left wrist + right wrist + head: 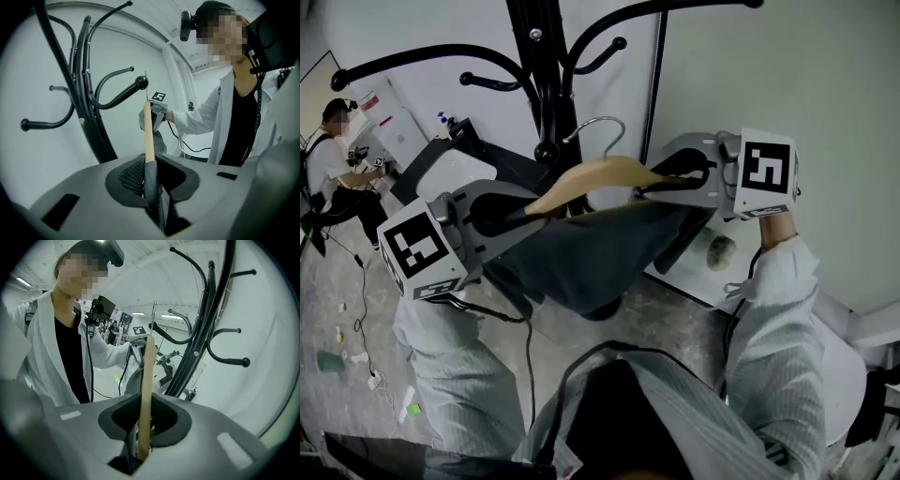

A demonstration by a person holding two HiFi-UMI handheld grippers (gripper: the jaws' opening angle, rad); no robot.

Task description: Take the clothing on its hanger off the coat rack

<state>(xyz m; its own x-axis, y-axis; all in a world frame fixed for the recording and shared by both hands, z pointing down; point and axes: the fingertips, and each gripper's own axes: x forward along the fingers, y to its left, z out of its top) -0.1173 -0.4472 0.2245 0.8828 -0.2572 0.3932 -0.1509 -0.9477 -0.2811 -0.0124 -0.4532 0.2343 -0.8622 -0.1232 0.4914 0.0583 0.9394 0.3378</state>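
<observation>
Over at the far left, a person (pixel 333 164) is busy in the background, well apart from the action. Next comes the left claw (pixel 511 214), its jaws nearly together and clamped on the left end of the hanger (pixel 600 173), with dark cloth pinched in alongside the wood. The left gripper view shows that end wedged against the ribbed pads (pixel 131 176). The black coat rack (pixel 546 84) rises in the middle, behind the hanger. The hanger is pale wood, gently arched, with a silver wire hook (pixel 598 127) on top. That hook sits just beside a knobbed arm of the rack; it looks clear of it, though the angle leaves this uncertain. Draped over the hanger is the clothing (pixel 591 253), a plain dark grey garment hanging in soft folds below the bar, between the two claws. Further right, the right claw (pixel 675 178) grips the hanger's other end with its jaws only narrowly parted, and the right gripper view shows the bare wooden tip pinned between them. Beyond it, a pale rounded lump (pixel 719 251) lies on a white desk (pixel 689 277).
</observation>
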